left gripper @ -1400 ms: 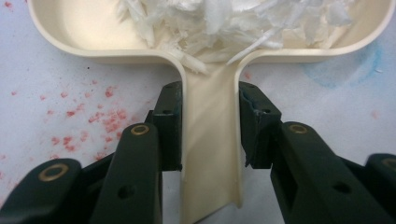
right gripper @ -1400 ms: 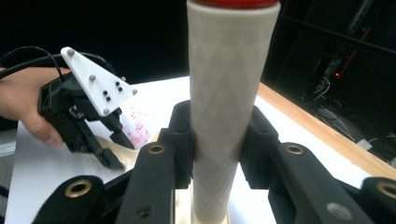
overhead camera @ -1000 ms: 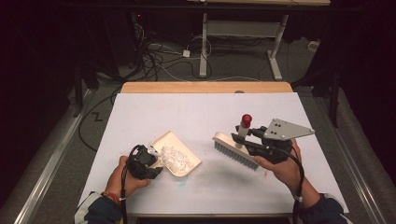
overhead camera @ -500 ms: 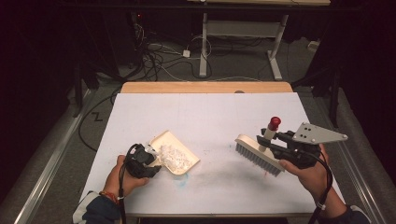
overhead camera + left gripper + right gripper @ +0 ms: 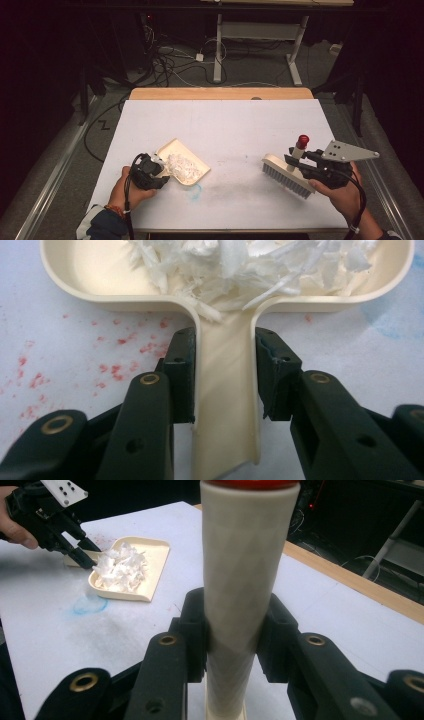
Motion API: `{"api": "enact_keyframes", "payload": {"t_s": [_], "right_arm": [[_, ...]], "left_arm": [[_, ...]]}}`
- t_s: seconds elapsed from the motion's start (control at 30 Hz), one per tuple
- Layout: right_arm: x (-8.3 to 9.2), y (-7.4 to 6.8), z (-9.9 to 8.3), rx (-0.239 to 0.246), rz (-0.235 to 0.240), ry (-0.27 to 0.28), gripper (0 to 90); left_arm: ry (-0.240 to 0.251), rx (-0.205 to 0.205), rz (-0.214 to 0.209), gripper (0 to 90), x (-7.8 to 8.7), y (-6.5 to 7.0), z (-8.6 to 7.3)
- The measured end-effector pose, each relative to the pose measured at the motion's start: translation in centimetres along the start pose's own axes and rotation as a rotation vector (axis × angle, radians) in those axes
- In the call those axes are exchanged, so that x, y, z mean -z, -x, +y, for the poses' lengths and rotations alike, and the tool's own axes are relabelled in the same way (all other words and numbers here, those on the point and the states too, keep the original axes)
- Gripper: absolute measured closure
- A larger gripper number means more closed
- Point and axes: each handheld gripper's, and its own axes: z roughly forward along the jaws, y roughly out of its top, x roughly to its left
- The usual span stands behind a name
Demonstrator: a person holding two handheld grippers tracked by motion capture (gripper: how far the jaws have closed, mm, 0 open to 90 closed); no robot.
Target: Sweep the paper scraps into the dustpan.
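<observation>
A cream dustpan (image 5: 172, 149) lies on the white table (image 5: 225, 125) at the near left, with a heap of white shreds (image 5: 181, 166) in it. My left gripper (image 5: 152, 167) is shut on its handle (image 5: 225, 390), one jaw on each side, below the pan's rim (image 5: 100, 295). At the near right my right gripper (image 5: 296, 162) is shut on the upright cream handle (image 5: 245, 580) of a brush (image 5: 285, 175) with grey bristles and a red cap (image 5: 302, 141). From the right gripper view, the dustpan (image 5: 155, 560) and the left gripper (image 5: 80, 550) lie far off at upper left.
A faint blue smudge (image 5: 195, 189) marks the table just in front of the dustpan, and red specks (image 5: 120, 340) dot the surface beside its handle. A wooden strip (image 5: 220, 93) edges the table's far side. Cables and a desk frame stand on the floor beyond.
My right gripper has carried the brush to the right, away from the dustpan and slightly nearer the front edge. The left gripper and dustpan have stayed put.
</observation>
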Motion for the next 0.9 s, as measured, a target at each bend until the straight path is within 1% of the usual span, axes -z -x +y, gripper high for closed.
{"api": "enact_keyframes", "payload": {"t_s": [0.03,0.1,0.27,0.33,0.37,0.47,0.53,0.63,0.8,0.83,0.9], "right_arm": [[0.1,0.0,-0.1,0.005,0.002,0.0,70.3],[0.4,-0.1,-0.1,0.005,0.006,-0.003,70.3],[0.8,-0.3,-0.3,0.004,0.032,-0.007,70.3],[1.0,-0.4,-0.3,0.008,0.043,-0.007,70.3],[1.1,-0.4,-0.3,0.008,0.051,-0.009,70.3],[1.3,-0.4,-0.1,0.016,0.093,-0.013,70.3],[1.5,-0.4,0.0,0.016,0.118,-0.028,70.3],[1.7,-0.3,0.0,0.02,0.132,-0.046,70.3],[2.3,0.1,0.0,-0.009,0.17,-0.046,70.3],[2.4,0.1,0.0,-0.009,0.18,-0.052,70.3],[2.4,0.0,0.0,0.005,0.196,-0.067,70.3]], "left_arm": [[0.0,0.0,0.001,62.8,0.0,-0.1,0.0],[0.003,0.015,0.003,62.7,0.0,-0.2,-0.1],[0.007,0.029,0.011,62.8,-0.1,-0.4,-0.2],[0.017,0.043,0.016,62.8,-0.1,-0.5,-0.2],[0.018,0.05,0.017,62.8,-0.1,-0.6,-0.3],[0.025,0.072,0.029,62.9,-0.1,-0.9,-0.4],[0.037,0.095,0.036,62.9,0.0,-1.1,-0.5],[0.052,0.14,0.045,63.1,0.3,-1.6,-0.8],[0.055,0.192,0.067,63.3,0.6,-2.1,-1.3],[0.054,0.201,0.071,63.3,0.6,-2.3,-1.3],[0.058,0.225,0.076,63.2,0.5,-2.5,-1.5]]}}
